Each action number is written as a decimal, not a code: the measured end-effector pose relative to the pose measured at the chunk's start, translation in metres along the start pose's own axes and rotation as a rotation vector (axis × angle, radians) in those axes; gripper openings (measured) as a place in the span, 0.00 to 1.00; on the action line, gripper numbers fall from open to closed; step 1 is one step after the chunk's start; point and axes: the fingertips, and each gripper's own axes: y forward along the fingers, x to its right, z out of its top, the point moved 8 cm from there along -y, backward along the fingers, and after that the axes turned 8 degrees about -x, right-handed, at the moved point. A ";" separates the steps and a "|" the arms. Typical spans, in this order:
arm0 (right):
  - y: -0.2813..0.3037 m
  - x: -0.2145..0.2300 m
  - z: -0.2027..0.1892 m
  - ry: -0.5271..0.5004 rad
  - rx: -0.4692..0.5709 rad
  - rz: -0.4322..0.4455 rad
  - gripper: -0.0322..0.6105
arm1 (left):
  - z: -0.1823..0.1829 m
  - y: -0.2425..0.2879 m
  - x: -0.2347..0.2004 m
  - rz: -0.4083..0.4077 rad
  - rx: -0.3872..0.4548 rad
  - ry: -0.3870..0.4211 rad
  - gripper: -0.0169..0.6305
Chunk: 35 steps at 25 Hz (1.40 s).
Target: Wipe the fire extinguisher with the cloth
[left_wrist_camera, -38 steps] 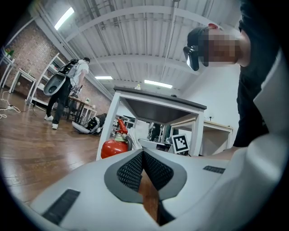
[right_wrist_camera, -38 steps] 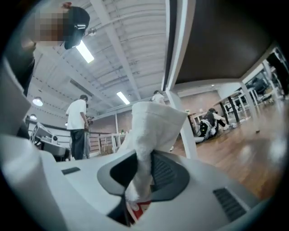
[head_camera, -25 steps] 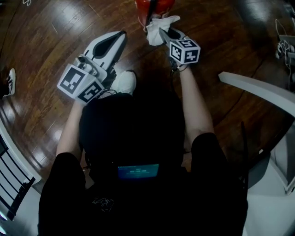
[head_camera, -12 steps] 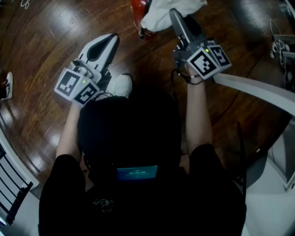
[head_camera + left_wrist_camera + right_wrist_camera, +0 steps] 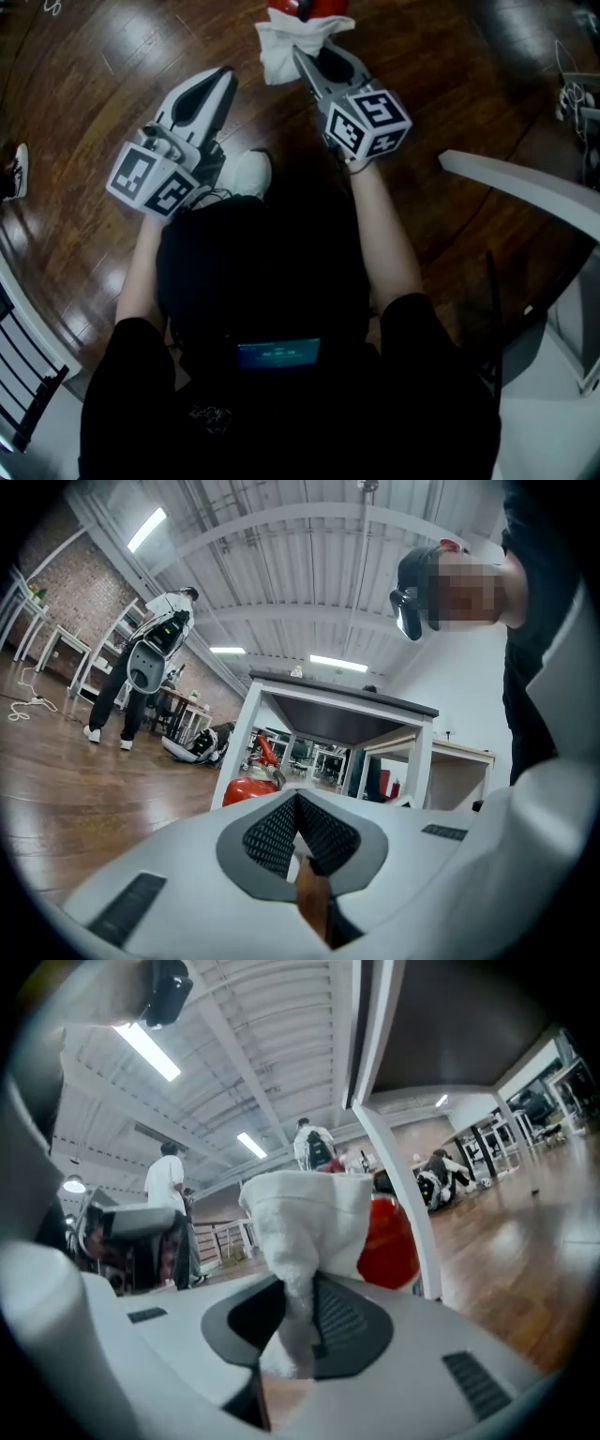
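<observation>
The red fire extinguisher (image 5: 314, 7) shows at the top edge of the head view, mostly cut off; it also appears past the jaws in both gripper views (image 5: 246, 789) (image 5: 386, 1241). A white cloth (image 5: 286, 42) (image 5: 305, 1227) is pinched in my right gripper (image 5: 305, 58) (image 5: 298, 1321), which is shut on it just in front of the extinguisher. My left gripper (image 5: 223, 80) (image 5: 298, 836) hangs lower left of it, shut with nothing between its jaws, pointing toward the extinguisher.
Dark wooden floor (image 5: 103, 56) lies below. A white table edge (image 5: 525, 183) curves at right; its leg (image 5: 234, 752) stands by the extinguisher. The person's white shoe (image 5: 248, 173) is beneath the left gripper. People stand far off (image 5: 141, 677).
My right gripper swung right and up with the cloth half a second ago, then came back left and lower. The left gripper barely moved.
</observation>
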 end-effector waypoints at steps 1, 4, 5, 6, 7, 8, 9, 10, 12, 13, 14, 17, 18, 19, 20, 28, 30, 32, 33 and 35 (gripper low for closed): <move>0.008 0.008 -0.021 0.018 -0.054 -0.006 0.19 | 0.001 0.000 0.001 0.001 0.003 0.000 0.02; 0.032 0.041 -0.086 0.094 -0.206 -0.038 0.19 | 0.002 0.003 0.003 -0.003 -0.004 0.023 0.02; 0.038 0.051 -0.102 0.112 -0.242 -0.048 0.19 | 0.002 0.003 0.003 -0.006 -0.008 0.031 0.02; 0.042 0.059 -0.113 0.122 -0.271 -0.055 0.19 | 0.002 0.003 0.003 -0.008 -0.009 0.035 0.02; 0.046 0.065 -0.121 0.126 -0.292 -0.060 0.19 | 0.002 0.003 0.002 -0.009 -0.010 0.034 0.02; 0.048 0.069 -0.125 0.126 -0.306 -0.064 0.19 | 0.001 0.003 0.001 -0.008 -0.010 0.030 0.02; 0.050 0.071 -0.127 0.124 -0.315 -0.066 0.19 | 0.000 0.003 -0.001 -0.008 -0.010 0.025 0.02; 0.050 0.071 -0.128 0.120 -0.320 -0.067 0.19 | 0.000 0.003 -0.004 -0.007 -0.011 0.020 0.02; 0.046 0.066 -0.124 0.109 -0.307 -0.050 0.19 | -0.001 0.003 -0.007 -0.003 -0.010 0.017 0.02; 0.042 0.061 -0.120 0.105 -0.286 -0.030 0.19 | 0.000 0.004 -0.010 0.000 -0.012 0.025 0.02; 0.035 0.057 -0.113 0.101 -0.259 -0.007 0.18 | 0.003 0.006 -0.013 0.003 -0.018 0.041 0.02; 0.008 0.040 -0.068 0.075 -0.174 0.021 0.18 | 0.028 0.006 -0.029 0.020 -0.055 0.102 0.02; -0.005 0.029 -0.046 0.068 -0.147 0.017 0.18 | 0.045 0.001 -0.032 0.030 -0.061 0.104 0.02; -0.022 0.016 -0.023 0.065 -0.125 0.008 0.18 | 0.064 -0.007 -0.029 0.039 -0.061 0.093 0.02; -0.043 0.001 0.001 0.062 -0.112 -0.003 0.18 | 0.085 -0.016 -0.020 0.048 -0.056 0.076 0.02; -0.230 -0.165 0.219 0.029 -0.142 -0.038 0.18 | 0.298 -0.117 0.135 0.083 -0.044 -0.032 0.02; -0.282 -0.211 0.268 0.031 -0.151 -0.044 0.18 | 0.348 -0.143 0.185 0.079 -0.047 -0.045 0.02; -0.300 -0.222 0.288 0.036 -0.157 -0.039 0.18 | 0.363 -0.145 0.198 0.083 -0.051 -0.055 0.02; -0.290 -0.210 0.280 0.038 -0.172 -0.020 0.18 | 0.350 -0.136 0.187 0.101 -0.057 -0.073 0.02; -0.245 -0.166 0.236 0.056 -0.226 0.038 0.18 | 0.291 -0.107 0.140 0.161 -0.083 -0.131 0.02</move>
